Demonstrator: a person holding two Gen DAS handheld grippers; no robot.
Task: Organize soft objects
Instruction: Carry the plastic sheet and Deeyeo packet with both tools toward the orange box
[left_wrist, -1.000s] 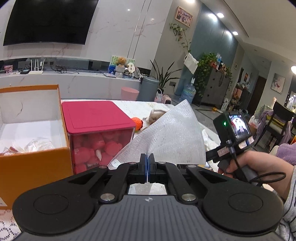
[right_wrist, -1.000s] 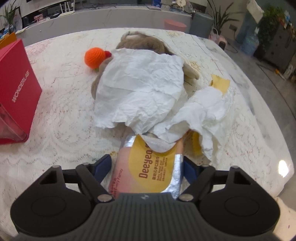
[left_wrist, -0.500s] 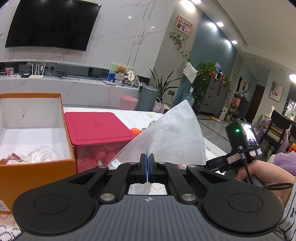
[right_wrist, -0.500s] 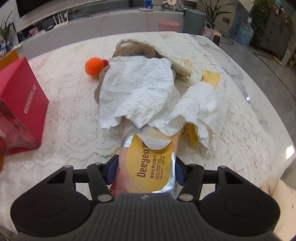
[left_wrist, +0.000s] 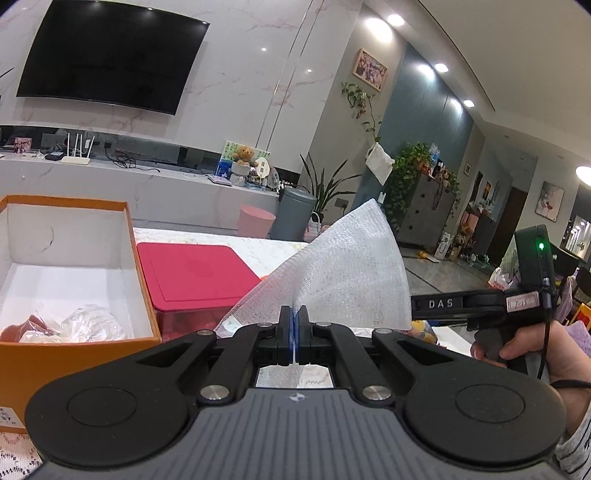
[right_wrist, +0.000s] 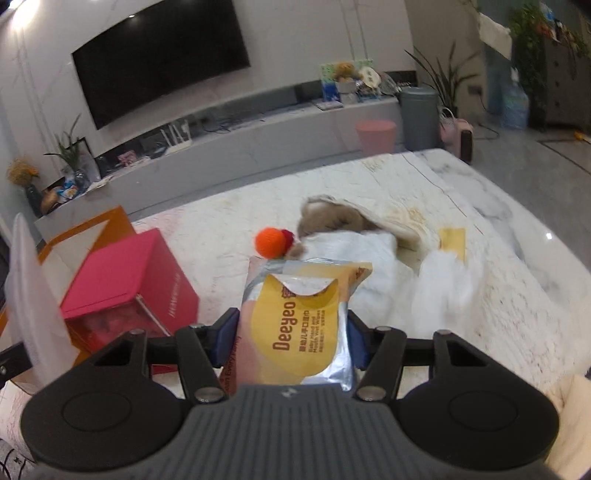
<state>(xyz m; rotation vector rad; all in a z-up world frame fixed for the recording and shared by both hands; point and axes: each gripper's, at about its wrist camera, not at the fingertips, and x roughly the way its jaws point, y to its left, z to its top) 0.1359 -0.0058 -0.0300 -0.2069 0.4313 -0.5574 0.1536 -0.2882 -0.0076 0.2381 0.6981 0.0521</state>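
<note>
Two grips are on at once. Your left gripper (left_wrist: 294, 325) is clenched on a white mesh cloth (left_wrist: 343, 280) that stands up from its pads, above the red-lidded box (left_wrist: 195, 271) and beside the orange box (left_wrist: 74, 280). Your right gripper (right_wrist: 291, 336) has just closed onto the Deeyeo wet wipes pack (right_wrist: 299, 325), clamped by its sides above the lace-covered table (right_wrist: 498, 295), with the crumpled tissues (right_wrist: 436, 280) and plush toy (right_wrist: 332, 218) beyond.

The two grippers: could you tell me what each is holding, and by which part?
Left gripper: white mesh sheet, pinched at its lower edge. Right gripper: wet-wipes pack, by its two long sides.
</note>
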